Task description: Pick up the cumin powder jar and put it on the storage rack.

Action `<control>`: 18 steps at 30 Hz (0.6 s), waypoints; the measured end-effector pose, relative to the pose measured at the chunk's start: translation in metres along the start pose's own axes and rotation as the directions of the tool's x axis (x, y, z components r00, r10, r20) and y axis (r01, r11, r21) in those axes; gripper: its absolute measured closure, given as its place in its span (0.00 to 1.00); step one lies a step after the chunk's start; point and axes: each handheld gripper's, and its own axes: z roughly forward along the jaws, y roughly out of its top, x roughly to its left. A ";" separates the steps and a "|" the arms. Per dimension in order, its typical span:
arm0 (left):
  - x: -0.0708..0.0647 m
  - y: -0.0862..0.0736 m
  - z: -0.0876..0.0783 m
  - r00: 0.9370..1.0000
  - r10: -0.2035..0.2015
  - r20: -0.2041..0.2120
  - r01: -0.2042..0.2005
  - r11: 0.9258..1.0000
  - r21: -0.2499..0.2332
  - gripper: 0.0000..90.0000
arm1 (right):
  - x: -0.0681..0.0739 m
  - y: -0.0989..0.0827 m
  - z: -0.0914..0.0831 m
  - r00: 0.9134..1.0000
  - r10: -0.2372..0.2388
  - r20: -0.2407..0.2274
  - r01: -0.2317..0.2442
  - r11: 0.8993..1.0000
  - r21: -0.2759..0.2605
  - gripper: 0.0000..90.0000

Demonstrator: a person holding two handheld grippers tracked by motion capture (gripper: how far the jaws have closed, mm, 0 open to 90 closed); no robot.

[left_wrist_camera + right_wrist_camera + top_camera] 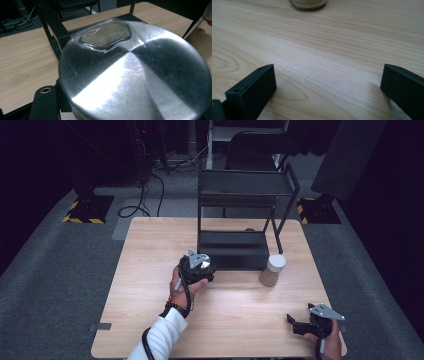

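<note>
High view: left gripper [199,265] held above the wooden table [150,285], just in front of the black rack [235,247]; a second jar [272,270] stood beside the rack; right gripper [300,326] rested near the table's right front corner.

Left gripper view: clamped tight on a jar with a shiny metal lid [135,82].

Right gripper view: jaws spread wide, holding nothing, over bare wood.
</note>
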 end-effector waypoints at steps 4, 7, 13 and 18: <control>-0.002 0.006 -0.002 1.000 0.008 -0.010 -0.008 1.000 0.016 0.34 | 0.000 0.000 0.000 1.000 0.000 0.000 0.000 1.000 0.000 0.00; -0.003 0.011 -0.004 1.000 0.010 -0.009 -0.010 1.000 0.010 0.34 | 0.000 0.000 0.000 1.000 -0.001 0.000 0.001 1.000 0.000 0.00; -0.004 0.022 -0.008 1.000 0.004 -0.005 -0.004 1.000 0.015 0.34 | 0.000 0.000 0.000 1.000 -0.001 0.001 0.001 1.000 -0.001 0.00; -0.005 0.032 -0.011 1.000 0.008 -0.002 -0.008 1.000 0.009 0.34 | 0.001 0.000 0.000 1.000 -0.002 0.002 0.002 1.000 -0.002 0.00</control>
